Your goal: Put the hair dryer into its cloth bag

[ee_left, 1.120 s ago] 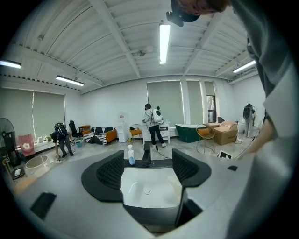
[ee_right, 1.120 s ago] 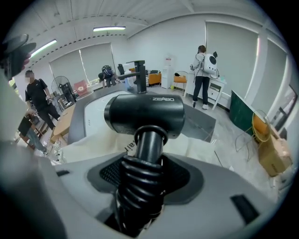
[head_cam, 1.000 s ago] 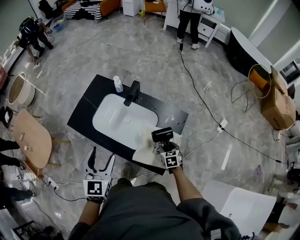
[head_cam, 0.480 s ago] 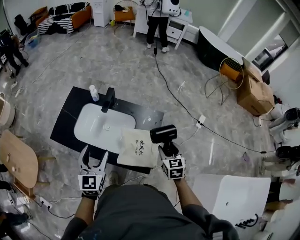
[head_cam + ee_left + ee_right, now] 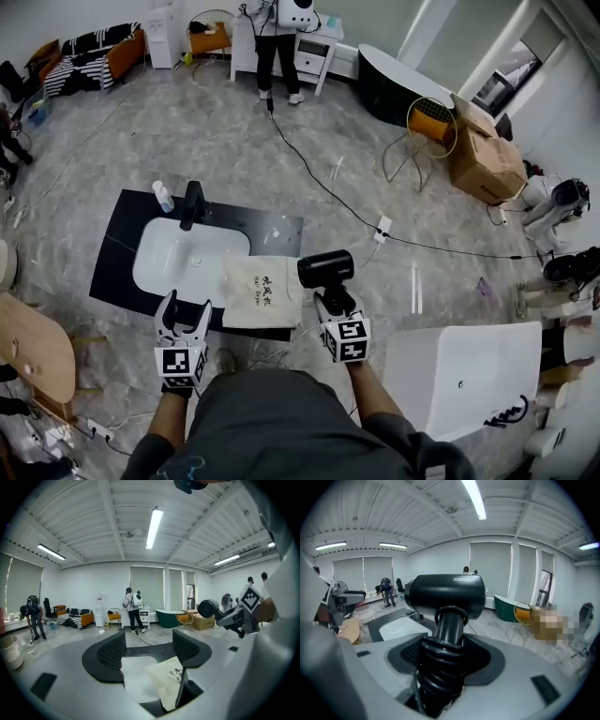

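Head view: the cloth bag (image 5: pixel 262 291) lies flat, printed side up, on the front right part of the black counter (image 5: pixel 117 246), with its left edge over the rim of the white basin (image 5: pixel 183 262). The right gripper (image 5: pixel 333 298) holds the hair dryer (image 5: pixel 325 269) by its handle, clear of the counter, with the barrel lying crosswise at the bag's upper right corner as pictured. The left gripper (image 5: pixel 183 311) is at the counter's front edge, near the bag's lower left corner, its jaws spread and nothing between them. A faucet (image 5: pixel 192 204) and a small bottle (image 5: pixel 163 195) stand behind the basin. Left gripper view: the jaws stand well apart with no pad pressing on anything; beyond them lie the basin and the bag (image 5: pixel 168 679), and the bag's right side is partly covered by the right jaw. The dryer (image 5: pixel 208 609) is at the right, raised above counter level. Right gripper view: both jaws are clamped on the dryer's handle, which is wrapped in its coiled cord (image 5: pixel 439 670). The grip is wide. The barrel (image 5: pixel 445 597) sits above the jaws, and the basin is behind at the left.
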Demonstrator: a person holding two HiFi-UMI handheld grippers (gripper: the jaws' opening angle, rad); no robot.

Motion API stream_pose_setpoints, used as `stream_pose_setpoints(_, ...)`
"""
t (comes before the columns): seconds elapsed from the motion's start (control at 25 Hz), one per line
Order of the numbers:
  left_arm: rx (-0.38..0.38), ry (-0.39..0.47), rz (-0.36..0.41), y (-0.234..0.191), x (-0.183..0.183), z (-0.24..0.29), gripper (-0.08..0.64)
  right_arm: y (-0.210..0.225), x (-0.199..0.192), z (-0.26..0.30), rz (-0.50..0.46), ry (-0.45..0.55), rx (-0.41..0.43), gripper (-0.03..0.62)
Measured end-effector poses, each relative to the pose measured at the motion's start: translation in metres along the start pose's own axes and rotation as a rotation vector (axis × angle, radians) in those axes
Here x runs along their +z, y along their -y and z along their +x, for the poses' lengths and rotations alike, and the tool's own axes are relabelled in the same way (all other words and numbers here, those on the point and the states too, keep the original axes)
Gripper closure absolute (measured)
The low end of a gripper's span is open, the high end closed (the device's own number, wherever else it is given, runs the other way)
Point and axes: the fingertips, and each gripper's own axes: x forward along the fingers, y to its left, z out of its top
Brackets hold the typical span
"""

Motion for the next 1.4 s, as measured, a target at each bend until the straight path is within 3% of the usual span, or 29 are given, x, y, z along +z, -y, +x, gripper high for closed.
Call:
stream_pose_setpoints(0.28,-0.118,-0.011,0.025,0.049,-0.002,0.023,0.238,0.037,-0.02,-0.052,0.072,0.028,-0.11,0.356)
stream_pose_setpoints(0.6,-0.313,-0.016,0.059,0.143,-0.005,0.059,0.238,0.095,-0.066,-0.132,0.171,0.034,-0.285,0.356)
stream_pose_setpoints(0.8,-0.393,-0.042,0.088,0.19,-0.016,0.083,0.238,0.121,-0.099,-0.175,0.235,0.021,-0.371,0.356)
stream_pose_setpoints(1.04,-0.412,-0.121,0.119,0.229,-0.051,0.119,0.238,0.146,-0.124,-0.21,0.276,0.016,-0.43,0.356)
stream_pose_setpoints(1.4,-0.379,-0.357,0.152,0.249,-0.159,0.17,0.239,0.175,-0.151,-0.246,0.308,0.002,-0.497,0.356)
